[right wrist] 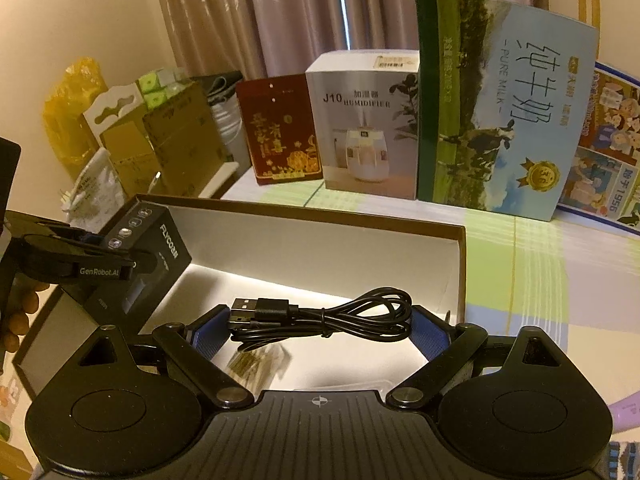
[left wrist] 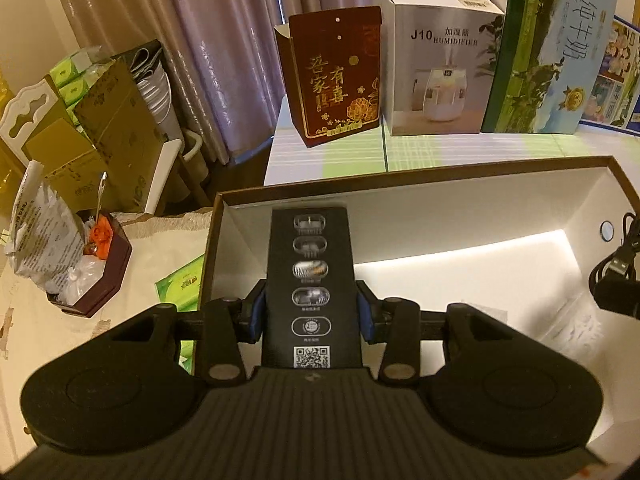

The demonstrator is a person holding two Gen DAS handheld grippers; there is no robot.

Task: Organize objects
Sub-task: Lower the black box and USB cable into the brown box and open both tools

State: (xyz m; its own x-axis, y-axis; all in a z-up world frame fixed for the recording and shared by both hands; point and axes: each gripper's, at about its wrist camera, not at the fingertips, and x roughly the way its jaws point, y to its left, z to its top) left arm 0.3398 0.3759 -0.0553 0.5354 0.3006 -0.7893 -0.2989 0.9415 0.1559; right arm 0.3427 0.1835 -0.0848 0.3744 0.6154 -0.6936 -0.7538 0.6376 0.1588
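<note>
A long black product box (left wrist: pixel 310 272) with a QR code is clamped between the blue pads of my left gripper (left wrist: pixel 310 312). It hangs tilted over the left end of an open carton with a brown rim and white lining (left wrist: pixel 400 178). In the right wrist view the same black box (right wrist: pixel 160 264) shows at the left, above the carton's near corner. My right gripper (right wrist: pixel 320 336) has its jaws wide and shut on a coiled black USB cable (right wrist: pixel 328 316), held over the carton's white interior (right wrist: pixel 320 248). The cable (left wrist: pixel 618 272) also shows at the right edge of the left wrist view.
A red gift box (left wrist: pixel 338 80), a white humidifier box (left wrist: pixel 436 72) and a green milk carton (left wrist: pixel 552 52) stand in a row behind the open carton. At the left lie a maroon hexagonal box (left wrist: pixel 96 276), green tissue packs (left wrist: pixel 180 284) and cardboard. A small packet (right wrist: pixel 260 364) lies inside the carton.
</note>
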